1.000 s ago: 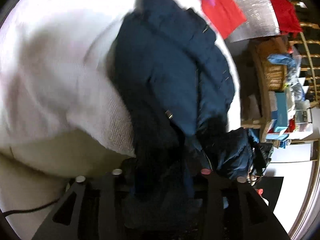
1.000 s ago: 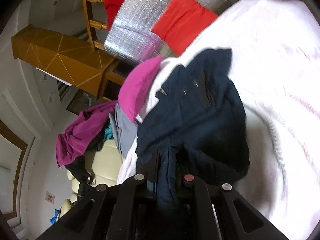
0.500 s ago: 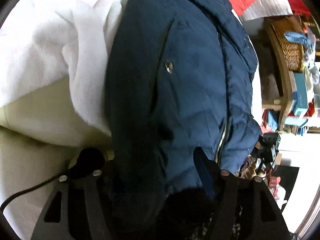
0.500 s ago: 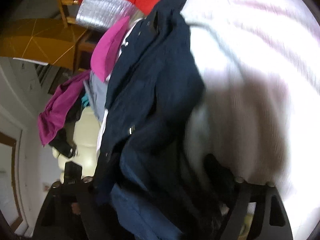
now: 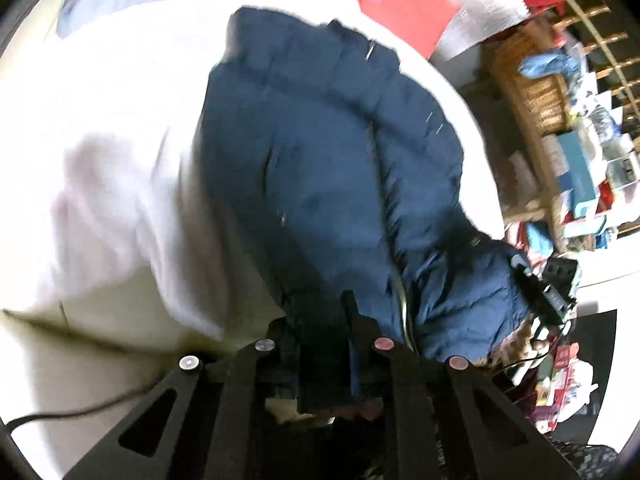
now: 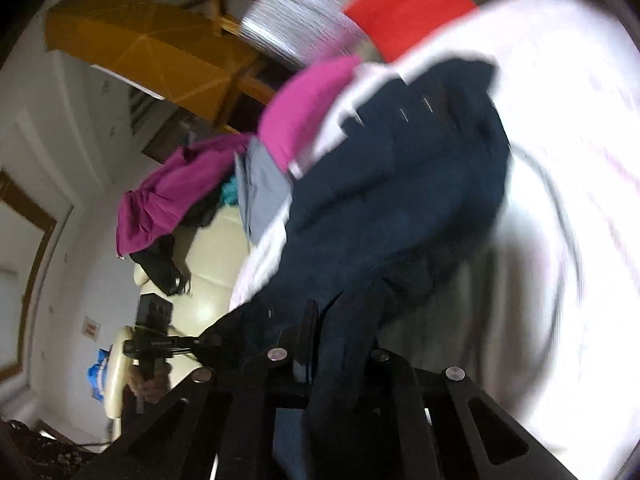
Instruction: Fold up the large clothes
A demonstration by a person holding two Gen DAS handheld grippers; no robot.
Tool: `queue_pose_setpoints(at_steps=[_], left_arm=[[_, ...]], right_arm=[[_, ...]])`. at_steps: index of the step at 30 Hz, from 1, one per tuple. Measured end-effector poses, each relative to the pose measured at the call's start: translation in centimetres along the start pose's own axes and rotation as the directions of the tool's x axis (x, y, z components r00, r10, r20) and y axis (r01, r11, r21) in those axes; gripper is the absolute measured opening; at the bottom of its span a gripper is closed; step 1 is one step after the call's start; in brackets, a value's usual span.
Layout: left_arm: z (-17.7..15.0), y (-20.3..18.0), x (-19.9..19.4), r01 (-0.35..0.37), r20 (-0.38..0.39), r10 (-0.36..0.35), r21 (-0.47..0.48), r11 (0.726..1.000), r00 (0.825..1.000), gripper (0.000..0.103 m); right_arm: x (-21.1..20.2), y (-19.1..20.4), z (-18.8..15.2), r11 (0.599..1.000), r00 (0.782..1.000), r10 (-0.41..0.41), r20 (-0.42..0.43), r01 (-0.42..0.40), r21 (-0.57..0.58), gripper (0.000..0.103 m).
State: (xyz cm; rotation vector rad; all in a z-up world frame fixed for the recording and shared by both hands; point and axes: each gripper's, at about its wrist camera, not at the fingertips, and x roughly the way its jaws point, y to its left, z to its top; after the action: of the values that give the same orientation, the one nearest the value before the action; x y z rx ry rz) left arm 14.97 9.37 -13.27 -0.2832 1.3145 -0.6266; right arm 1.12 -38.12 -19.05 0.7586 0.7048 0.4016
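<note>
Jacket [image 5: 320, 168] hem clamped in left hand-held gripper [image 5: 324, 344]; right hand-held gripper [image 6: 332, 354] clamps other edge

We're in a lived-in home here: a cream leather sofa [image 6: 208, 256] draped with a white blanket [image 5: 120, 128] and heaps of clothes [image 6: 176, 192]. Off to the side, a wicker basket [image 5: 532, 92] and shelves crammed with boxes [image 5: 576, 176], plus a wooden staircase [image 6: 152, 60] overhead.
</note>
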Motion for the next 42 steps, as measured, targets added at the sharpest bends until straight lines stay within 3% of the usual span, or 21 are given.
queue_pose_setpoints(at_steps=[7, 14, 18, 21, 23, 25, 26, 27, 28, 29, 31, 32, 33, 36, 39, 42], left_arm=[[10.9, -0.1, -2.6, 0.055, 0.118, -0.052, -0.022, 0.998, 0.992, 0.017], [24.2, 0.4, 2.4, 0.013, 0.188, 0.003, -0.086, 0.996, 0.982, 0.017], [29.9, 3.0, 8.1, -0.053, 0.182, 0.081, -0.152, 0.987, 0.98, 0.017], [31.9, 6.0, 12.0, -0.054, 0.146, 0.084, -0.2, 0.978, 0.986, 0.019], [32.1, 7.3, 13.4, -0.019, 0.137, 0.051, -0.223, 0.975, 0.989, 0.021], [31.8, 8.6, 13.4, 0.075, 0.177, -0.031, -0.252, 0.965, 0.984, 0.026], [31.5, 9.2, 12.8, 0.134, 0.211, -0.08, -0.257, 0.957, 0.974, 0.03], [31.1, 9.6, 12.2, 0.192, 0.249, -0.127, -0.258, 0.947, 0.96, 0.033], [30.5, 10.1, 11.2, 0.257, 0.298, -0.176, -0.259, 0.931, 0.938, 0.043], [29.6, 10.5, 10.0, 0.325, 0.371, -0.216, -0.261, 0.909, 0.903, 0.065], [27.2, 10.9, 7.2, 0.378, 0.534, -0.193, -0.262, 0.888, 0.823, 0.091], [25.8, 10.9, 6.3, 0.387, 0.587, -0.169, -0.268, 0.882, 0.792, 0.092], [24.2, 10.7, 5.9, 0.396, 0.608, -0.157, -0.281, 0.874, 0.778, 0.092], [20.2, 10.1, 7.4, 0.367, 0.555, -0.144, -0.313, 0.876, 0.819, 0.092], [16.8, 9.6, 8.8, 0.237, 0.513, -0.009, -0.381, 0.894, 0.858, 0.092], [14.4, 9.7, 10.3, 0.16, 0.461, 0.075, -0.45, 0.879, 0.884, 0.092]], right_arm=[[1.6, -1.3, 8.3, 0.996, 0.984, 0.001, 0.18, -0.016, 0.085, 0.01], [9.1, -6.5, 18.4, 0.969, 0.964, -0.107, 0.243, 0.047, 0.242, 0.01], [14.1, -11.9, 22.3, 0.913, 0.958, -0.192, 0.211, 0.096, 0.397, 0.013], [16.6, -16.2, 23.2, 0.84, 0.976, -0.153, 0.156, 0.046, 0.54, 0.019], [16.8, -18.0, 23.2, 0.807, 0.981, -0.077, 0.18, -0.045, 0.589, 0.024], [15.6, -18.5, 23.2, 0.801, 0.973, -0.028, 0.227, -0.114, 0.588, 0.034], [14.0, -18.4, 23.1, 0.814, 0.959, -0.045, 0.28, -0.127, 0.567, 0.048], [12.0, -18.2, 22.8, 0.824, 0.937, -0.087, 0.337, -0.123, 0.553, 0.076], [10.5, -17.9, 22.4, 0.83, 0.915, -0.12, 0.386, -0.121, 0.544, 0.089], [8.5, -17.3, 21.8, 0.845, 0.885, -0.154, 0.44, -0.112, 0.522, 0.096], [6.9, -15.7, 21.4, 0.882, 0.89, -0.19, 0.414, -0.031, 0.471, 0.095], [6.5, -15.0, 21.2, 0.893, 0.897, -0.216, 0.387, 0.021, 0.449, 0.095], [6.5, -13.7, 20.7, 0.906, 0.904, -0.251, 0.345, 0.095, 0.412, 0.095], [7.3, -11.1, 18.7, 0.912, 0.907, -0.349, 0.235, 0.272, 0.306, 0.095], [8.0, -11.1, 16.5, 0.907, 0.918, -0.361, 0.165, 0.304, 0.292, 0.095], [10.3, -11.6, 15.2, 0.895, 0.925, -0.368, 0.096, 0.324, 0.306, 0.094]])
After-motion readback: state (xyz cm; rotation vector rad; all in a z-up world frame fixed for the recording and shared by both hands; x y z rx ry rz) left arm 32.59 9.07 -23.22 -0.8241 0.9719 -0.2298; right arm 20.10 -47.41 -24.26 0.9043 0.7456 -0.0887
